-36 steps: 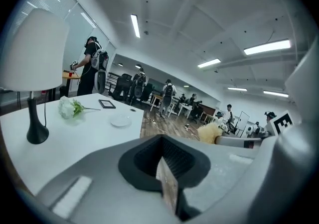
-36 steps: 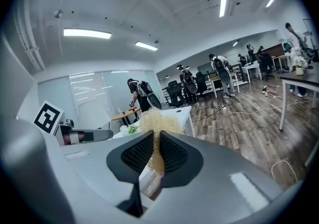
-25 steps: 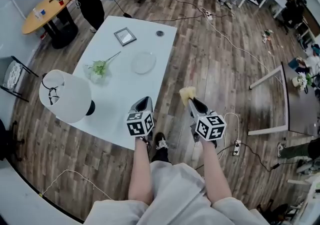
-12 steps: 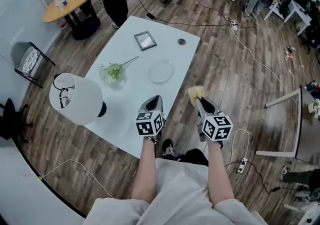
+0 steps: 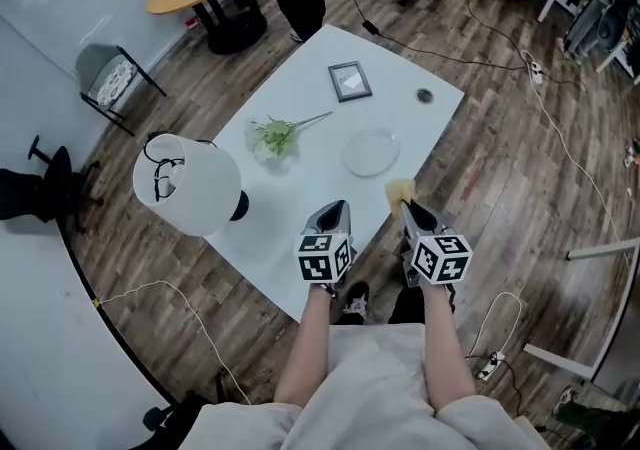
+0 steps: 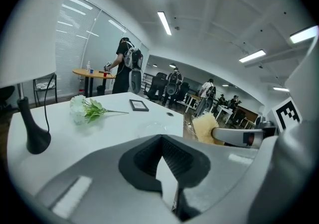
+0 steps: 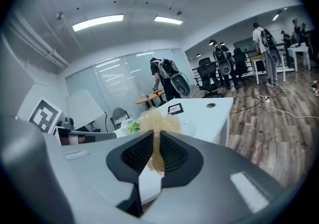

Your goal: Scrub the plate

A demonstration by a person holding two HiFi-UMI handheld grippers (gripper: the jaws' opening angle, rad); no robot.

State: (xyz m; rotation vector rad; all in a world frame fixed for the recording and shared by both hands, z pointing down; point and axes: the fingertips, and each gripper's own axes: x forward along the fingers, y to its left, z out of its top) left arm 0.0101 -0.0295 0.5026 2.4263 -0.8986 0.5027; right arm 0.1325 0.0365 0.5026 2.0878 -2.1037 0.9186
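On the white table (image 5: 300,88), the clear plate (image 5: 371,152) lay loose near the edge, just ahead of both grippers. The scrubber (image 5: 400,189) was clamped in the right gripper (image 5: 410,206); the left gripper (image 5: 337,208) was closed on nothing. Scrubbed unsteadied, the plate could probably be slid off the edge.

Both forearms reach forward side by side toward 12 o'clock. The left gripper (image 5: 337,208) has its jaws together and empty. The right gripper (image 5: 409,207) clamps a yellow scourer (image 5: 400,190).
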